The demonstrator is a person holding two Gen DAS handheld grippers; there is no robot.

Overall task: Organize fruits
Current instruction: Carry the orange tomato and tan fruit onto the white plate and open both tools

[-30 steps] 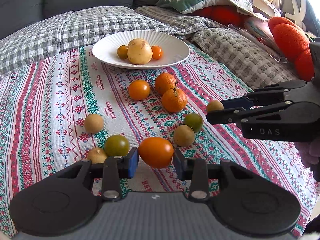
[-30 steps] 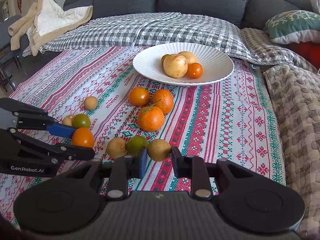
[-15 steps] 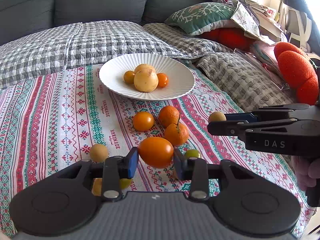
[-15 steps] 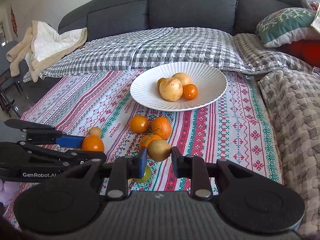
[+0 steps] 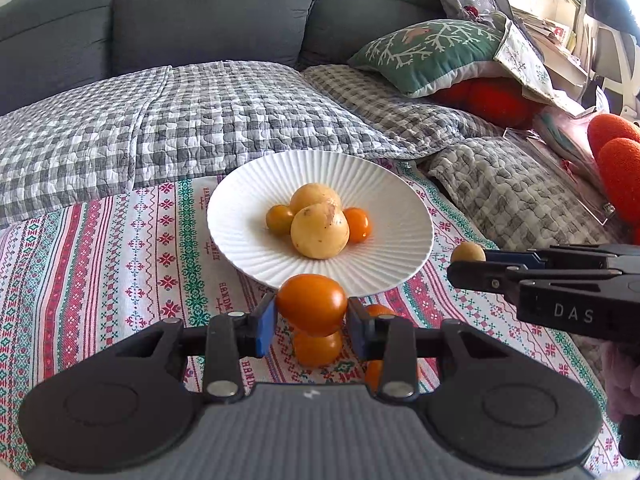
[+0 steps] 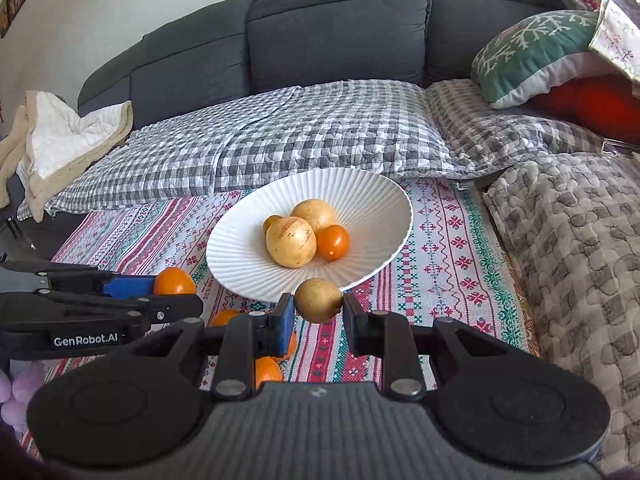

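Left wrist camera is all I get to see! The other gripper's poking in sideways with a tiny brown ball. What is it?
Observer: From the right wrist view, the right gripper is shut on a small round brownish-tan fruit, both pads pressing its sides.
Operator: Is my orange one showing over there?
Observer: Yes, the orange tomato sits at the tip of the left gripper, left of the white plate.
Operator: What's way off on that side?
Observer: A cream blanket lies bunched on the far end of the grey sofa.
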